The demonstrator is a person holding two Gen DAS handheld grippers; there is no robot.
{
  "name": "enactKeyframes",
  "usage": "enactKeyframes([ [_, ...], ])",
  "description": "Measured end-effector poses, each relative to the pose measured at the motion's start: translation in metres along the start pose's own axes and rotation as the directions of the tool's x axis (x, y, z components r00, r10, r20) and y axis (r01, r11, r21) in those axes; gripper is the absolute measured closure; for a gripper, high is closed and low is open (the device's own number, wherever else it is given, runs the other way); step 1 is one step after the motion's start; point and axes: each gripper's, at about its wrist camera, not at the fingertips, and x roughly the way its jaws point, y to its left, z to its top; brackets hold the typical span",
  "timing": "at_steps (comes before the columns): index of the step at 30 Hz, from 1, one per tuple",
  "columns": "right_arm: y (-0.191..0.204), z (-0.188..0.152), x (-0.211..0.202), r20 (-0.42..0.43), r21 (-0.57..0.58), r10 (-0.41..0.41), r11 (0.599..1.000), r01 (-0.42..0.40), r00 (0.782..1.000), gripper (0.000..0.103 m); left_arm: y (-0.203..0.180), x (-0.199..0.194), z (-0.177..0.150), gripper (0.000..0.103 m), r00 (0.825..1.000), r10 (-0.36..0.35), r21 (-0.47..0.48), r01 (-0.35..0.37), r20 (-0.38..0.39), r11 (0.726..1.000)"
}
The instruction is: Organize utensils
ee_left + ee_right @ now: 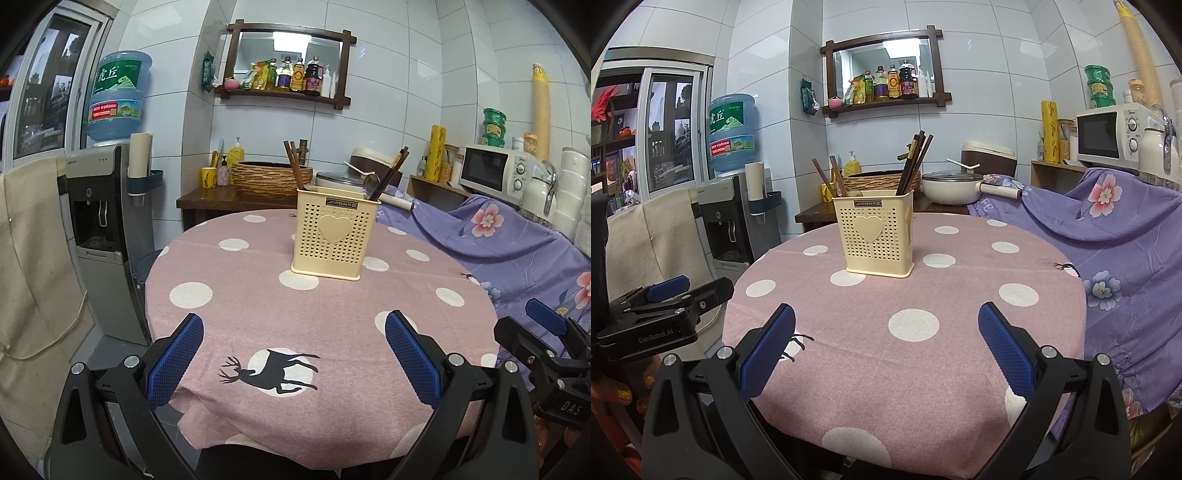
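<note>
pink table (258, 295); holder (334, 236) upright; chopsticks (388, 177) lean outward

Worktop cloth (240, 295): pink, white polka dots, black deer print. Utensil holder (334, 236): cream, perforated heart pattern, raised heart. Chopsticks (914, 162): dark brown. Side drape (1126, 236): purple, pink and blue flowers. Gripper pads (768, 350): blue, textured.

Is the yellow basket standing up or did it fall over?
Standing up. The yellow basket sits flat on the tablecloth, with chopsticks poking out the top.
</note>
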Motion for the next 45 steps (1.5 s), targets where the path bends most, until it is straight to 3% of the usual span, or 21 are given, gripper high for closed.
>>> enactKeyframes([
  [5, -0.002, 0.0007, 0.0009, -0.001, 0.002, 0.001, 1.0, -0.001, 1.0, 0.006, -0.001, 0.0016, -0.0002, 0.006, 1.0, 0.03, 0.008, -0.03, -0.009, 1.0],
  [45, -0.0035, -0.0028, -0.0006, -0.004, -0.003, 0.007, 1.0, -0.007, 1.0, 0.006, -0.0008, 0.0017, -0.0024, 0.006, 1.0, 0.015, 0.003, -0.015, -0.019, 1.0],
])
